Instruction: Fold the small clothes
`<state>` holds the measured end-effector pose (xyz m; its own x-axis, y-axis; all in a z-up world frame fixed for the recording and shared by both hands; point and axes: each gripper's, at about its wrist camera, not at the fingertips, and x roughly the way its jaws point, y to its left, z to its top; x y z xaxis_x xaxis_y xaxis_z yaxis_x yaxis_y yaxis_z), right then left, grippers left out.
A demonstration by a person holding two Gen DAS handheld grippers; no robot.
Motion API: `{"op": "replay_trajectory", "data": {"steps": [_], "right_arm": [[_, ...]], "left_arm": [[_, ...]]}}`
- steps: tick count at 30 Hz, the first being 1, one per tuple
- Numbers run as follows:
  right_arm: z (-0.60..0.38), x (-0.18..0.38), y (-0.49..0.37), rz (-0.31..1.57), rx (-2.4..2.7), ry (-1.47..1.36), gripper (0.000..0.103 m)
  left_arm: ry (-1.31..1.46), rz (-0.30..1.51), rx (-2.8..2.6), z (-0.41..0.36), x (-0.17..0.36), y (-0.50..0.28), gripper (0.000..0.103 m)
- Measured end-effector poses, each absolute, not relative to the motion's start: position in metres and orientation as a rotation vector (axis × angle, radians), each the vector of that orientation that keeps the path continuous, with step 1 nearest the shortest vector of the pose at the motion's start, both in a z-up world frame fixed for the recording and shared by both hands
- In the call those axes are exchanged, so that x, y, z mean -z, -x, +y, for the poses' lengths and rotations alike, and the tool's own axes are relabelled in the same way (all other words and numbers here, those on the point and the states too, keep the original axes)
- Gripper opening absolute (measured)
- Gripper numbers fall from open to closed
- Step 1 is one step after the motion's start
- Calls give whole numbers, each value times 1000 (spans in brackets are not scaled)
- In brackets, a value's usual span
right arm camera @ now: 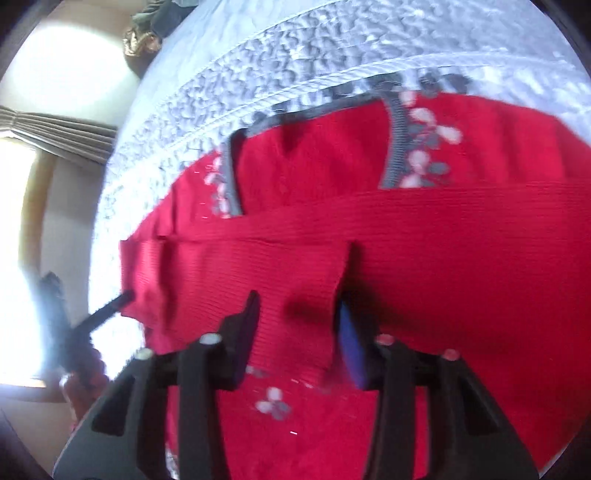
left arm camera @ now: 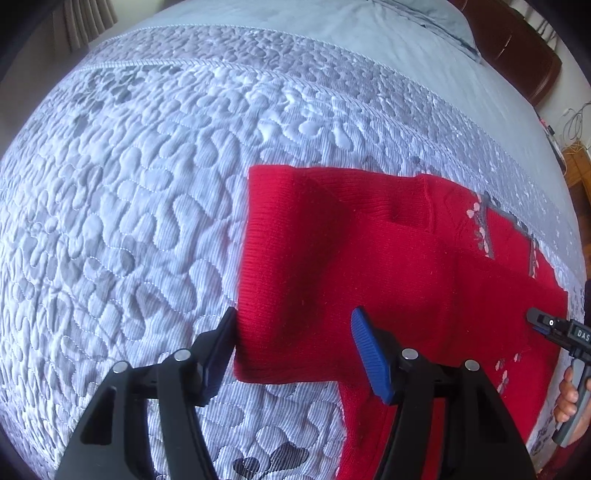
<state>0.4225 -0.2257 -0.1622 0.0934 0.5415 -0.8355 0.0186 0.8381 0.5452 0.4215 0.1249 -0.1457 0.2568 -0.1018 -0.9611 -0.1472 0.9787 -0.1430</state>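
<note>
A red knit sweater (left arm camera: 369, 258) with grey trim and pink flowers lies flat on the quilted bedspread (left arm camera: 129, 184), one sleeve folded across its body. My left gripper (left arm camera: 297, 339) points down over the sleeve's ribbed cuff (left arm camera: 251, 277). Its jaws stand wide, the left finger touching the cuff's edge and the blue pad above the cloth. In the blurred right wrist view my right gripper (right arm camera: 299, 325) hangs over the sweater (right arm camera: 443, 258). Its jaws are apart with a ribbed flap lying under the gap, and no pinch shows. The right gripper (left arm camera: 535, 323) also appears at the sweater's right side.
A person's hand (left arm camera: 567, 395) holds the right gripper's handle. A pale pillow (left arm camera: 424, 22) and a dark wooden headboard (left arm camera: 517, 48) lie beyond the sweater. Curtains (right arm camera: 55, 133) and a bright window are off the bed's side. A dark heap of clothes (right arm camera: 155, 18) sits at the far edge.
</note>
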Motion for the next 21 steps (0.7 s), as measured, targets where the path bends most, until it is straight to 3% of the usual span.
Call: {"op": "replay_trajectory", "data": {"steps": [1, 7, 14, 21], "right_arm": [[-223, 161, -424, 1441, -429, -479, 4], [-237, 119, -413, 1335, -483, -453, 5], [-322, 56, -398, 1249, -358, -378, 5], [-367, 110, -395, 1369, -199, -301, 7]], "left_arm": [[224, 1317, -32, 125, 147, -421, 63], [251, 1299, -25, 124, 141, -421, 63], [205, 1279, -20, 96, 129, -434, 64], [27, 1345, -70, 43, 163, -454, 67]]}}
